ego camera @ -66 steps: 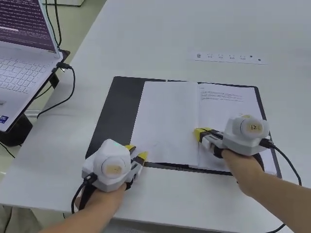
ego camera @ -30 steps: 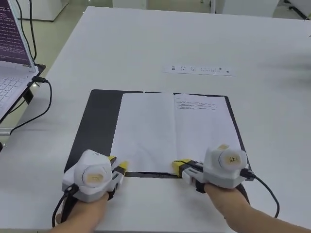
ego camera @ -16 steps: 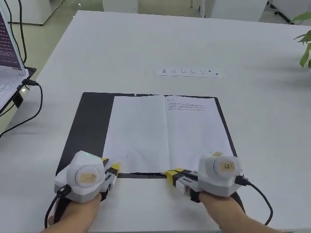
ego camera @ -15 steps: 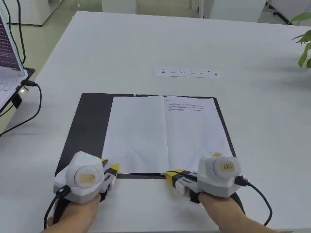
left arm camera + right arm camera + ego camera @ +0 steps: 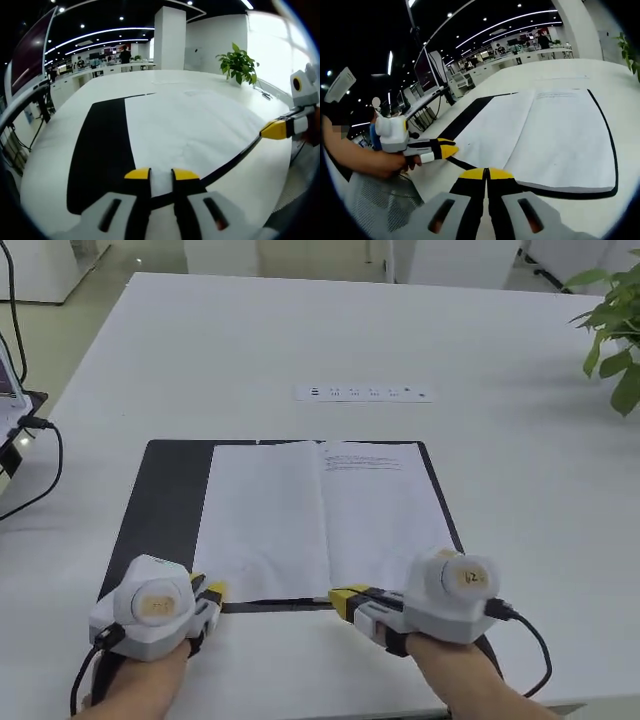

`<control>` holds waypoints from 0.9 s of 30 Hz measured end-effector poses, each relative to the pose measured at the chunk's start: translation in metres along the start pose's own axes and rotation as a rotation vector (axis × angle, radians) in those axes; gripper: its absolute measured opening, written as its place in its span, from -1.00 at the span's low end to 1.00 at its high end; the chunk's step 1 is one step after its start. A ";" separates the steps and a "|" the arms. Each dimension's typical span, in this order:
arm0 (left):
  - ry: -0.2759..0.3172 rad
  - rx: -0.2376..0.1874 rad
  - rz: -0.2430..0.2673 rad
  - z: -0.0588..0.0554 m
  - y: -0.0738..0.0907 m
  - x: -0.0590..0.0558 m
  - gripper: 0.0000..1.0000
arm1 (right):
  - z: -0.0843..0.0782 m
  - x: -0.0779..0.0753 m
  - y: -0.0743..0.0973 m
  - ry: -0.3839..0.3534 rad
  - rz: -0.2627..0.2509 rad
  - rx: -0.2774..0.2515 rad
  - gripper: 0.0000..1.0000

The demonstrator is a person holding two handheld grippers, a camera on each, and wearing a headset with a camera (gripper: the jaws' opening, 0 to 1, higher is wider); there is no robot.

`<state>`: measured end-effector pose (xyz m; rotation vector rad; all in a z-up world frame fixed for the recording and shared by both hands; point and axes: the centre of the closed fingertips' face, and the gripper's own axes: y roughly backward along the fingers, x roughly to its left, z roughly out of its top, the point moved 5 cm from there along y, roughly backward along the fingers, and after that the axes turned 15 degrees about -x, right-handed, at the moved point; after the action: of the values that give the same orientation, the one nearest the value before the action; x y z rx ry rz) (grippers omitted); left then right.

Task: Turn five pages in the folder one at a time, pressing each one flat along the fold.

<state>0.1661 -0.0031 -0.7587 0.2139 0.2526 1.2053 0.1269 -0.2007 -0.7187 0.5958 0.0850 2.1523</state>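
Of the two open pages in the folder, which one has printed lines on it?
The right page of the folder: a few short printed lines run across its top edge. The left page looks blank.

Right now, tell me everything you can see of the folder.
The folder lies open and flat on the white table, its black cover showing wide on the left, thin elsewhere. Two white sheets face up: left page blank, right page with printed lines at its top, a straight fold between. The left gripper points at the left page's near corner, the right gripper at the fold's near end; contact unclear.
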 end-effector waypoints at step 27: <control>0.074 -0.023 -0.056 0.032 0.006 -0.023 -0.47 | 0.034 -0.018 0.036 -0.020 -0.080 -0.039 -0.73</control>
<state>0.1625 -0.0235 -0.7249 0.1413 0.3070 1.1618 0.1241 -0.2416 -0.6861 0.5818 0.0555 2.0655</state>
